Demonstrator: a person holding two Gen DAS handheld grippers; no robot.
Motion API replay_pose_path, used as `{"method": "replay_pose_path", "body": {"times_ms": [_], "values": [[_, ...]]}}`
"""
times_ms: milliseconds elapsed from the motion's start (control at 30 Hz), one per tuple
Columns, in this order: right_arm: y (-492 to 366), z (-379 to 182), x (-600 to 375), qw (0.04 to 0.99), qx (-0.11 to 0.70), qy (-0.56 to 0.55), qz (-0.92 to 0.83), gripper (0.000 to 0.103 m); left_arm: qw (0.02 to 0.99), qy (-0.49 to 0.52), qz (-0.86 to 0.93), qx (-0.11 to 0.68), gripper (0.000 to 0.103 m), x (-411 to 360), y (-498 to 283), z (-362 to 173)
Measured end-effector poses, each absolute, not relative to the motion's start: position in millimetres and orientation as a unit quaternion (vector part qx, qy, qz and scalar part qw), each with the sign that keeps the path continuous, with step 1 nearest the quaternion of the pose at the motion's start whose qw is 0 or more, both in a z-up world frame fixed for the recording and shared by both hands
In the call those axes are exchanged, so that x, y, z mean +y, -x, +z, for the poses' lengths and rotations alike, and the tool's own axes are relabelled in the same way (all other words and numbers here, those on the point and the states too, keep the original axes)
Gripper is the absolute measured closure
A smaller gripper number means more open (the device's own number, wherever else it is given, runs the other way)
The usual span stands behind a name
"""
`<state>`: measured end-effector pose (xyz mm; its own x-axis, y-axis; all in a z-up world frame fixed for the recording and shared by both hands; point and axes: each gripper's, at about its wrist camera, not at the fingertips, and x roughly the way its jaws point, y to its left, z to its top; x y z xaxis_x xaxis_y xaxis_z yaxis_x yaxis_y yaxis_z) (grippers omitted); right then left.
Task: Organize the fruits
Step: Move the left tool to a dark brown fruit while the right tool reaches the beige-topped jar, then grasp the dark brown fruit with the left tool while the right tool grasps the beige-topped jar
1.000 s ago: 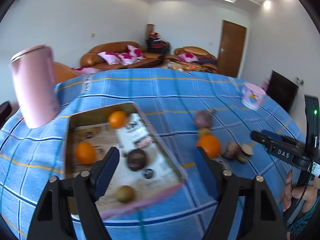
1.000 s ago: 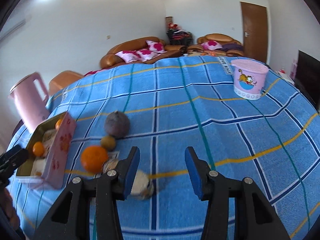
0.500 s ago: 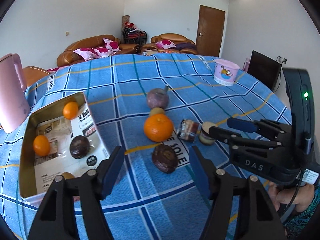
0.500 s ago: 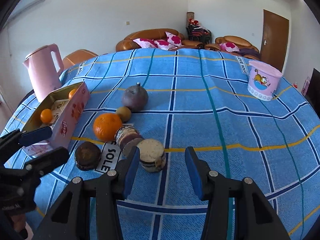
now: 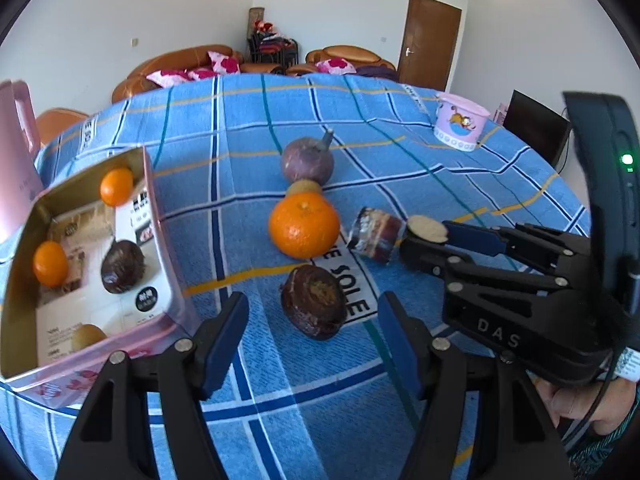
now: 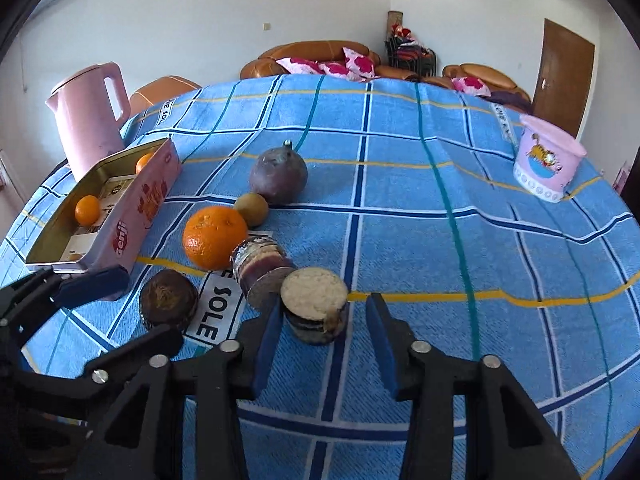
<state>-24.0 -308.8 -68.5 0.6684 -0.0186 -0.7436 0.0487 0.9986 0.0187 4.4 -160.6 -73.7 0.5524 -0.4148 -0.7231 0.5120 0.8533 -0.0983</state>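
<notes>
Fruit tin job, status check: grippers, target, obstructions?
Left gripper open, astride dark passion fruit. Right gripper open, around cut fruit half. Tin holds four fruits; nothing blocking.

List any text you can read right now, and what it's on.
"DAS": on the right hand-held gripper.
"E SOLE": white label on the blue tablecloth, first letter cut off.
"SOLE": same label in the right wrist view.
"senji", roughly: side of the pink tin.
Print on the papers inside the tin: too small to read.
</notes>
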Motion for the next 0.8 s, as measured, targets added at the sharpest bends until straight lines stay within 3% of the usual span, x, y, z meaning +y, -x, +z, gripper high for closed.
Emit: {"method": "replay_pose_path", "body": {"times_ms": [233, 567, 800], "values": [[24, -70, -309, 0.914, 0.404, -0.023, -0.016, 0.063, 0.870, -0.067, -0.300, 0.387, 0.039, -145, -6, -71], [18, -73, -308, 0.909, 0.415, -0.030, -0.027, 0.063, 0.859, -0.101, -0.356, 0.354, 0.039, -131, -16, -59], [18, -71, -308, 0.910, 0.411, -0.037, -0.035, 0.068, 0.859, -0.098, -0.336, 0.374, 0.037, -140, -21, -64]]}}
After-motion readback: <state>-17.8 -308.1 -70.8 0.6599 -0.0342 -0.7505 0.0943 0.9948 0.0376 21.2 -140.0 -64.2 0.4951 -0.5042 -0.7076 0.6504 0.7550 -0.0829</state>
